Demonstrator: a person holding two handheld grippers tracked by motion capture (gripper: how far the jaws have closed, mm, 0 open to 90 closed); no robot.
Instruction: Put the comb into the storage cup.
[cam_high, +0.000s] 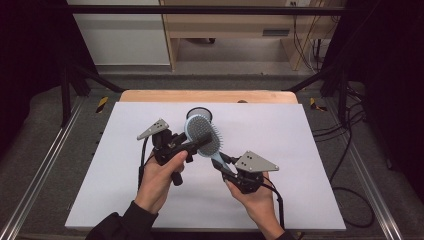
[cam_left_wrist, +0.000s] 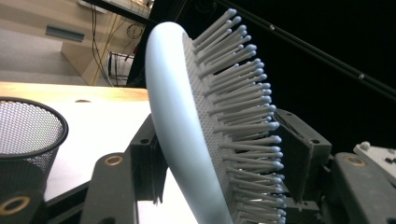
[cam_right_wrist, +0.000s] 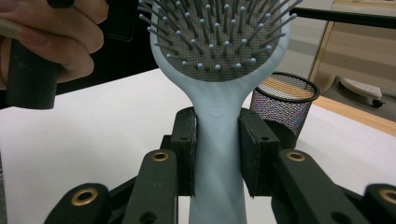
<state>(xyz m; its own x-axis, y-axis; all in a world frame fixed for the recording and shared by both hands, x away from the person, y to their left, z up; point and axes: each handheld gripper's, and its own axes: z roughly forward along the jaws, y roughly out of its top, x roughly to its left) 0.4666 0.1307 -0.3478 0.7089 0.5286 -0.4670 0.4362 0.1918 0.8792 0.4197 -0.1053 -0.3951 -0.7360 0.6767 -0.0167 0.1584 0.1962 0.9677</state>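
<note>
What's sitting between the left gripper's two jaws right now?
The head of the light blue hairbrush. In the left gripper view one jaw sits against its smooth back, the other against the bristles. The right gripper clamps the handle.

A lab: black-curtained frame (cam_high: 200, 9) around a white-topped table (cam_high: 280, 150), loose cables (cam_high: 350, 150) on the floor.
</note>
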